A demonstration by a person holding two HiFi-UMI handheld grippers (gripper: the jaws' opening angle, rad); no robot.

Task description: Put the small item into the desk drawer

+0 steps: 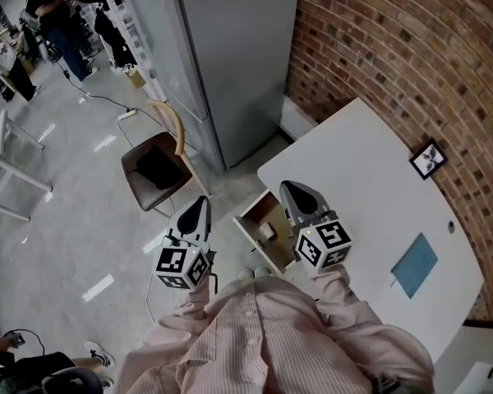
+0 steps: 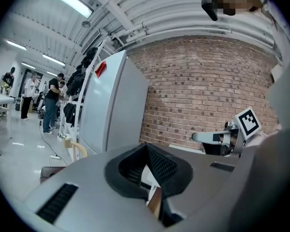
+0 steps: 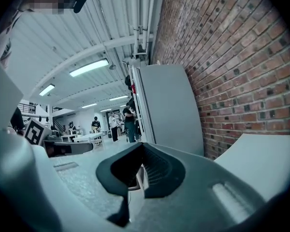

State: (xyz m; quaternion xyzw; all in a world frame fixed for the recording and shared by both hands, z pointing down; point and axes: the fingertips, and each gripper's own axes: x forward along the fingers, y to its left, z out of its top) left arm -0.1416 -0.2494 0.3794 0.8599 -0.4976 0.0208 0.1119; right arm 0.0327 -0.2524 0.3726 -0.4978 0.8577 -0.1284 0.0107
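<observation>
The white desk (image 1: 370, 187) has its drawer (image 1: 250, 238) pulled out at its left side, showing a wooden inside. A small pale item (image 1: 267, 231) lies in the drawer. My right gripper (image 1: 294, 189) hangs shut and empty over the drawer's right edge and the desk's corner. In the right gripper view its jaws (image 3: 142, 146) meet with nothing between them. My left gripper (image 1: 200, 203) is left of the drawer over the floor, also shut and empty, with its jaws (image 2: 146, 148) closed together. Each gripper view shows the other gripper to the side.
A brown chair (image 1: 158, 164) stands on the floor beyond the left gripper. A tall grey cabinet (image 1: 234, 48) stands against the brick wall (image 1: 394, 48). A blue pad (image 1: 415, 265) and a small framed picture (image 1: 428, 159) lie on the desk. People stand far off at the upper left.
</observation>
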